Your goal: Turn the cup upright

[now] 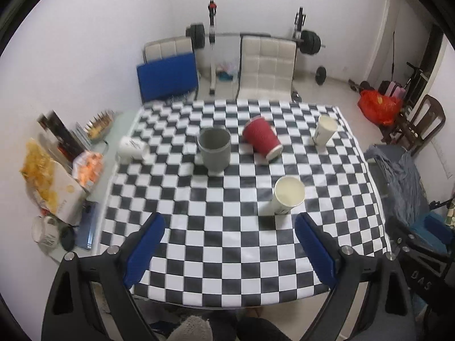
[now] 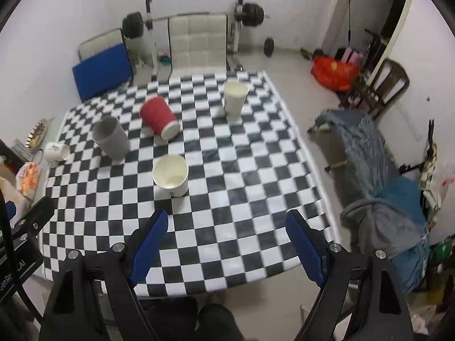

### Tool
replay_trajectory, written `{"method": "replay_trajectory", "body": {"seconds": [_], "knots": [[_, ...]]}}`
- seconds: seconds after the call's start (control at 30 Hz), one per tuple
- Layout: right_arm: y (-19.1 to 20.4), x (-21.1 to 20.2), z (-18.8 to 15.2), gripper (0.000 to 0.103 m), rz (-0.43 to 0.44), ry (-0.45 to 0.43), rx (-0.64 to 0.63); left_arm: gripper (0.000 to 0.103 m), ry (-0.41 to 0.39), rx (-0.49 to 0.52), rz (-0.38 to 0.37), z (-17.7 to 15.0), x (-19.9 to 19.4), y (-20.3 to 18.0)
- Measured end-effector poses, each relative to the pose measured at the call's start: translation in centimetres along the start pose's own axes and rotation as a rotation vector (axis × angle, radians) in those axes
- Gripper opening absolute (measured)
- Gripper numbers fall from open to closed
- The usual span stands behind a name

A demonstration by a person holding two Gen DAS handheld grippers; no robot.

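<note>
A red ribbed paper cup (image 1: 262,137) (image 2: 159,117) lies on its side near the middle of the checkered table (image 1: 227,241), its white rim toward me. A white mug (image 1: 133,148) (image 2: 56,151) lies on its side at the table's left edge. A grey cup (image 1: 214,149) (image 2: 111,137) and two cream paper cups (image 1: 287,194) (image 1: 324,129) (image 2: 171,175) (image 2: 234,96) stand upright. My left gripper (image 1: 229,228) and my right gripper (image 2: 226,226) are both open and empty, held above the table's near edge.
A white padded chair (image 1: 266,68) stands behind the table, with a barbell rack (image 1: 212,45) beyond it. Snack bags and books (image 1: 57,176) crowd a side surface on the left. A blanket-covered seat (image 2: 378,170) is to the right.
</note>
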State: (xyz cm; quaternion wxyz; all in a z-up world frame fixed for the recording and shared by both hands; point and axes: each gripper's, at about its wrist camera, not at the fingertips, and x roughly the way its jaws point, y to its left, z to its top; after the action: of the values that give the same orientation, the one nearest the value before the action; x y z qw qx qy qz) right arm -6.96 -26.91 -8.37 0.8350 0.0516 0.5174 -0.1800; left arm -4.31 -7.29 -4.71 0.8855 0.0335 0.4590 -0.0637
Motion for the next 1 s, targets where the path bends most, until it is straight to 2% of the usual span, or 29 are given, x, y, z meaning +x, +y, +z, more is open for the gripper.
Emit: {"method": "replay_trajectory", "body": {"seconds": [0.2, 0.37, 0.7, 1.0], "knots": [[-1.0, -6.5, 0.3, 0.086, 0.034, -0.077, -0.021, 0.093, -0.032, -0.022, -0.004, -0.1, -4.6, -0.2], [-1.5, -10.1, 0.3, 0.086, 0.049, -0.123, -0.037, 0.093, -0.056, -0.041, -0.003, -0.2, -7.2, -0.1], [-2.1, -13.9, 0.0, 0.086, 0.050, -0.174, -0.042, 0.093, -0.080, -0.046, -0.002, -0.3, -9.5, 0.2], [-1.8, -15.0, -0.1, 0.087, 0.044, -0.175, -0.057, 0.093, -0.090, -0.061, 0.012, -0.5, -10.3, 0.5]]}}
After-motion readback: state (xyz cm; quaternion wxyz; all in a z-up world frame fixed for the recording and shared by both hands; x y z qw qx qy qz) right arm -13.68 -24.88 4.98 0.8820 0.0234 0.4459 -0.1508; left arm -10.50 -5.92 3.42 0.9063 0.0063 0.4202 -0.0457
